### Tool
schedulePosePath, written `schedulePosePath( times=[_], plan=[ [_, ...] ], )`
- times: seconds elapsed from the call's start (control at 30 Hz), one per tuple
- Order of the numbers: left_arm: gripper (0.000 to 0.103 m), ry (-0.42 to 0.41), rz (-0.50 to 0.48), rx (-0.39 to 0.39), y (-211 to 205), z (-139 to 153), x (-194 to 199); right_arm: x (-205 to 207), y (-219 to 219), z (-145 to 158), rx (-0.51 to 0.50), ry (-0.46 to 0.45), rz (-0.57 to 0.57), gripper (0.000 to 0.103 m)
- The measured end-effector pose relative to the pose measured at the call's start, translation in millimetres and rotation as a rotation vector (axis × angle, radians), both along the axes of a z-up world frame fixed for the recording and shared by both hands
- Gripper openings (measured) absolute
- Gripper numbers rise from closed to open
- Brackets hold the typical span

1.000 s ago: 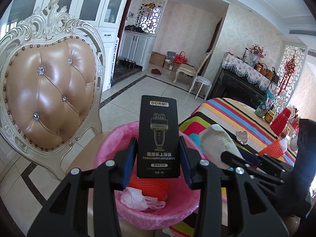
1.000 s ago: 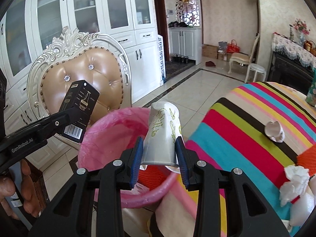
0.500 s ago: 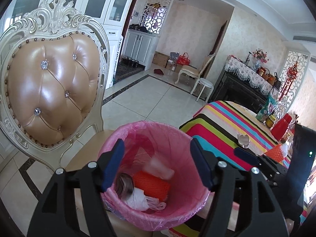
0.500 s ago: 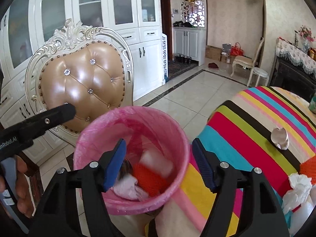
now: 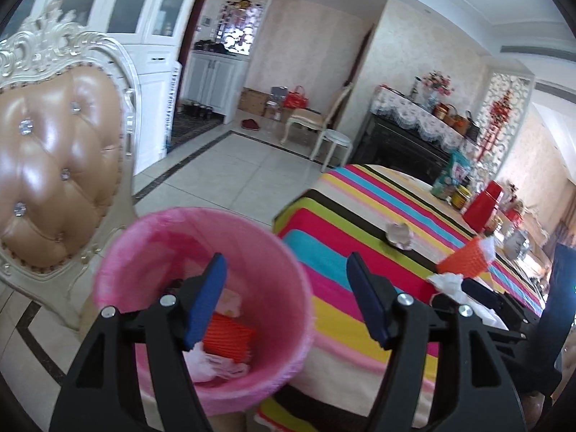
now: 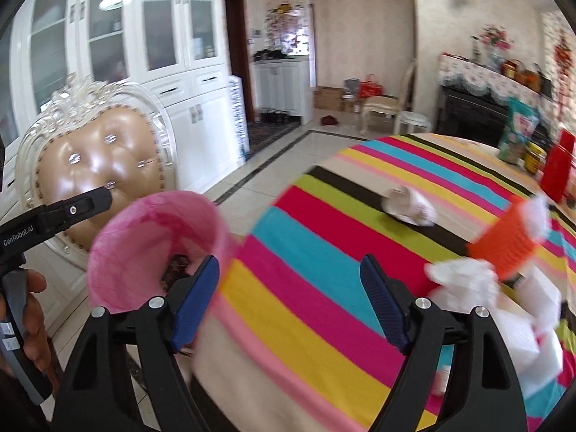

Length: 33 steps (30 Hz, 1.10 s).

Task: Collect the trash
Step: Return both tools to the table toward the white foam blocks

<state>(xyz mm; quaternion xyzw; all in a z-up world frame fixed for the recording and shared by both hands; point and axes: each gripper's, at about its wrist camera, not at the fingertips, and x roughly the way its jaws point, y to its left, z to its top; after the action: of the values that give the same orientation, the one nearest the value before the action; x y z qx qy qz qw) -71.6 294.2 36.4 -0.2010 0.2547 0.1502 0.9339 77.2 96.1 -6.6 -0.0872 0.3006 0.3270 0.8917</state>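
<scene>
Both of my claws are empty now. A second ago the left claw (image 5: 286,297) was clamped on a black carton and the right claw (image 6: 289,297) on a crumpled white paper cup, both held over the pink-lined bin (image 5: 201,295). The jaws of the right have just been opening and nothing sits between them; the left stands wide and bare as well. I judge both pieces have dropped in: the bin now shows an orange net sleeve (image 5: 226,334), white wrappers and a pale scrap, though I cannot pick out the carton in the blur. That round of the job looks done, and the next one begins.

From the left wrist view, my left claw tilts down over the near rim of the bin, its right pad reaching past the rim toward the striped worktop (image 5: 360,237). In the right wrist view the right claw has swung away from the bin and points down over the coloured stripes.

The remaining trash lies further along the worktop: a crumpled white tissue (image 6: 464,280) just beside an orange mesh piece (image 6: 504,248), and beyond them a small white crumpled scrap (image 6: 408,207) on the dark stripe. Far behind stand the red container (image 6: 556,172) and snack packets, which I would leave alone.
</scene>
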Motion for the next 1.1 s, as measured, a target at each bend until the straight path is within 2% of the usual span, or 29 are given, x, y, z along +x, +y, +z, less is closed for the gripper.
schedulePosePath(
  times=[0.53, 0.87, 1.1],
  plan=[
    [0.071, 0.019, -0.205, -0.004, -109.6, -14.1, 65.3, 26.1, -165.0, -18.8, -0.005, 0.02, -0.284, 0.079],
    [0.072, 0.047, -0.307, 0.002, -161.1, -26.1, 93.5, 49.2, -228.9, -36.2, 0.008, 0.077, -0.458, 0.081],
    [0.075, 0.059, -0.366, 0.017, -192.1, -30.6, 105.6, 71.8, -252.0, -55.1, -0.004, 0.12, -0.553, 0.084]
  ],
)
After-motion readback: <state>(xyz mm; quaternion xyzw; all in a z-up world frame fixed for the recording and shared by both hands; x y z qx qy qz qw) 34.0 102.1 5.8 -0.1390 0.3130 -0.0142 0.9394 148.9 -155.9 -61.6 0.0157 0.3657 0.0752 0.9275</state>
